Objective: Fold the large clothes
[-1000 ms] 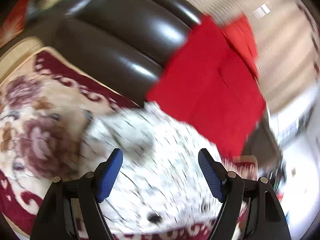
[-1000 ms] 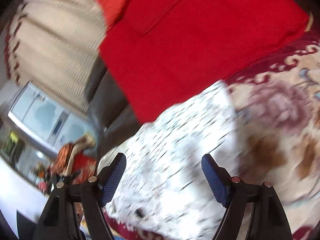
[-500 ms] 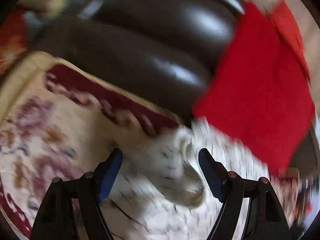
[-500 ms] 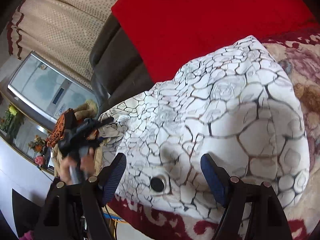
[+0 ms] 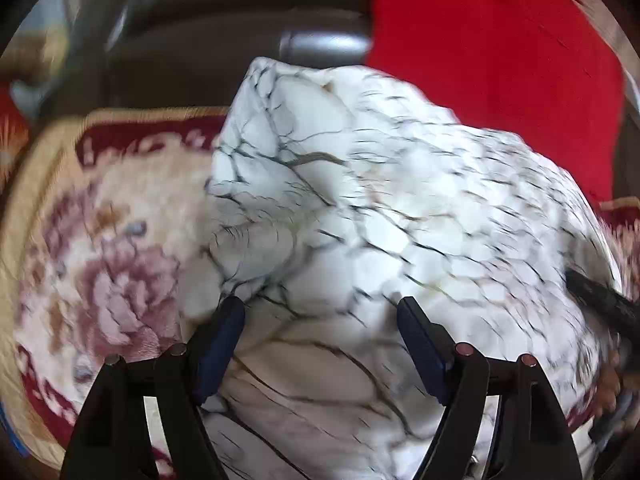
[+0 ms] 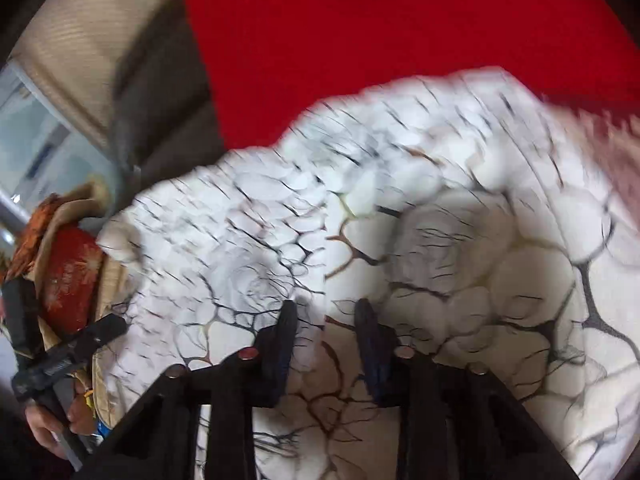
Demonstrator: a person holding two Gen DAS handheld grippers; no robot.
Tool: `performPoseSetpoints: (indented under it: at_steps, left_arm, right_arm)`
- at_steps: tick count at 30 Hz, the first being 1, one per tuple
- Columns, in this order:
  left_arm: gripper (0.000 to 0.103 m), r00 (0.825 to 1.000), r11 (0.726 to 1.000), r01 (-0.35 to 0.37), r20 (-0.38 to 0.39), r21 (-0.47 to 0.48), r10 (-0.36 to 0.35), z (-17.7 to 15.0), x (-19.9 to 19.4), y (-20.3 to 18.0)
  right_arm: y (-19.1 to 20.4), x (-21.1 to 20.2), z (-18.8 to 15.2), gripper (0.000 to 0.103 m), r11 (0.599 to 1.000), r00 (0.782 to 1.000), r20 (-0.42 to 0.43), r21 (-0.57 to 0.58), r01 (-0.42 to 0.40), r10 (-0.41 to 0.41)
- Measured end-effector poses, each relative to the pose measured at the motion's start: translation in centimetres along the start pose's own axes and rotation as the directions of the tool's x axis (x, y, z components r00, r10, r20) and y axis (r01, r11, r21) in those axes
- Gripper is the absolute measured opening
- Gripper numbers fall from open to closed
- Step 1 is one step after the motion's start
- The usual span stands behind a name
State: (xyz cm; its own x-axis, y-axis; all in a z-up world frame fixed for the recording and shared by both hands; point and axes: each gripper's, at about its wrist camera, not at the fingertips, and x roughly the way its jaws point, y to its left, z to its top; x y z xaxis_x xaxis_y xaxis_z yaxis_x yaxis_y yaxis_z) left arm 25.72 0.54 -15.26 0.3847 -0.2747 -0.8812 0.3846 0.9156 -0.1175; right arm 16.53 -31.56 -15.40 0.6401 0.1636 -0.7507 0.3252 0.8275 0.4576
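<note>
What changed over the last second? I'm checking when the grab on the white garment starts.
The right gripper has just been closing, white garment between its jaws. Both grippers came down closer to it. The left gripper stayed open; the red cloth stayed put.

One white garment (image 5: pixel 400 208), one red cloth (image 5: pixel 492 60) (both bunched), two hand-held grippers (image 5: pixel 320 344).

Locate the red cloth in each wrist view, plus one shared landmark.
Left wrist: red cloth fills the upper right, draped on the dark sofa, behind the white crackle-print garment.
Right wrist: red cloth spans the top centre and right, above the same garment.
Shared landmark: the white crackle-print garment, centre in both.
</note>
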Motion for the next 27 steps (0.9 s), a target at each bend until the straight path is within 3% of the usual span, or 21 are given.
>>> performPoseSetpoints:
  at_steps: [3,6,8,10,11,13,15,18,23,24,25,27]
  left_arm:
    - [0.079,0.998,0.986,0.064,0.006,-0.152,-0.064,2.5,0.1,3.2]
    - [0.079,0.995,0.975,0.095,0.053,-0.202,-0.086,5.3,-0.5,4.6]
    - [0.079,0.999,0.977,0.04,0.037,-0.21,-0.033,6.7,0.5,5.0]
    - [0.079,0.998,0.976,-0.062,-0.037,-0.208,0.055,7.5,2.9,5.7]
    - [0.079,0.996,0.972,-0.068,-0.069,-0.225,0.054,7.5,4.0,6.1]
    - [0.079,0.996,0.958,-0.028,-0.086,-0.284,0.003,6.4,4.7,6.8]
    - [0.079,0.998,0.957,-0.001,-0.056,-0.291,-0.016,5.3,3.8,6.7]
    - [0.079,1.0,0.971,0.0,0.018,-0.238,0.004,3.8,0.7,6.6]
    - [0.079,0.989,0.988,0.072,0.135,-0.138,-0.053,-1.1,-6.7,4.9]
    - [0.079,0.987,0.988,0.08,0.152,-0.131,-0.06,-1.6,-7.6,4.4]
    - [0.08,0.983,0.988,0.095,0.168,-0.119,-0.075,-2.5,-9.5,4.3]
    - [0.086,0.979,0.986,0.112,0.186,-0.124,-0.088,-4.7,-11.1,3.9]
  right_arm:
    - [-0.1,-2.2,0.6,0.026,1.0,0.999,0.018,-0.005,-0.03,0.03]
    - [-0.8,-4.7,2.4,0.029,0.999,0.992,0.116,-0.017,-0.043,0.045]
    - [-1.7,-5.3,3.5,0.029,1.0,0.987,0.16,0.001,-0.009,0.009]
    - [-3.3,-4.4,4.3,0.029,0.998,0.987,0.148,0.048,0.05,-0.057]
    - [-4.3,-3.6,4.5,0.029,0.994,0.987,0.132,0.074,0.081,-0.09]
    - [-6.3,-1.7,4.4,0.029,0.991,0.994,0.054,0.106,0.084,-0.09]
    - [-6.8,-2.0,4.4,0.029,0.991,0.996,0.061,0.116,0.061,-0.069]
    - [-6.7,-3.7,4.2,0.029,0.991,0.996,0.058,0.12,0.053,-0.061]
    - [-3.7,-6.8,2.4,0.036,0.993,0.995,0.071,0.097,-0.071,0.064]
    - [-2.6,-7.3,2.1,0.045,0.994,0.994,0.076,0.067,-0.089,0.084]
    - [-1.1,-7.6,1.8,0.064,0.994,0.992,0.077,0.03,-0.102,0.1]
    - [1.7,-7.8,1.6,0.069,0.991,0.988,0.072,-0.024,-0.132,0.133]
